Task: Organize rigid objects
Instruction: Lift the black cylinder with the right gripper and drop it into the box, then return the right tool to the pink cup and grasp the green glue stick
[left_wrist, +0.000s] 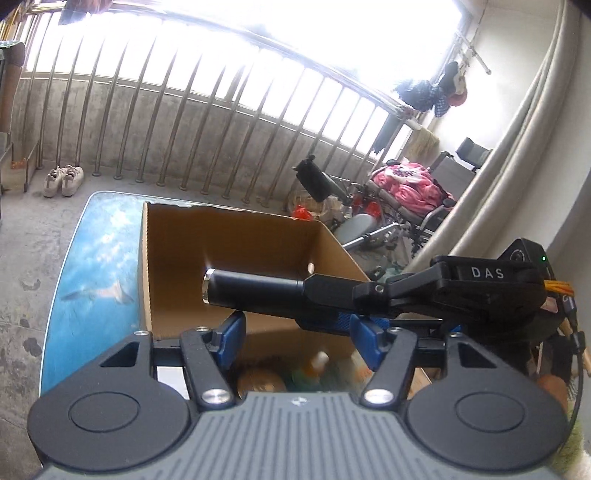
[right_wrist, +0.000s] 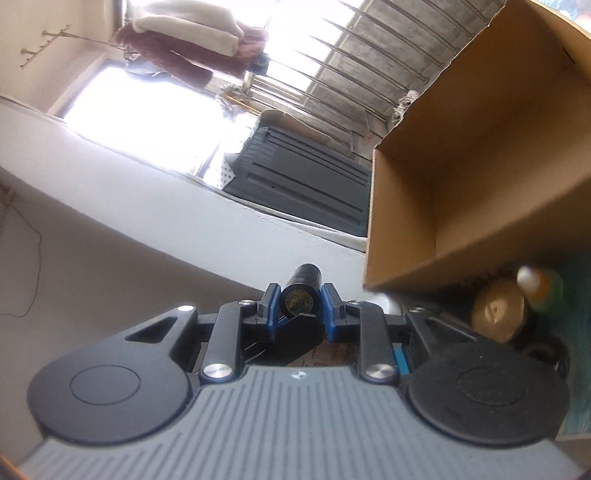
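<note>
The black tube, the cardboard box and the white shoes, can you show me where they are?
black tube (left_wrist: 255, 291): left wrist view, middle of its barrel, sticking out sideways.
cardboard box (left_wrist: 236, 236): left wrist view, its far inner wall.
white shoes (left_wrist: 62, 181): left wrist view, between the pair, on the floor by the railing.

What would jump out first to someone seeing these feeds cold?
A black cylinder with a silver end, clamped in the right gripper, reaches across the left wrist view above the open left gripper. Behind it stands an open cardboard box on a blue table.
</note>
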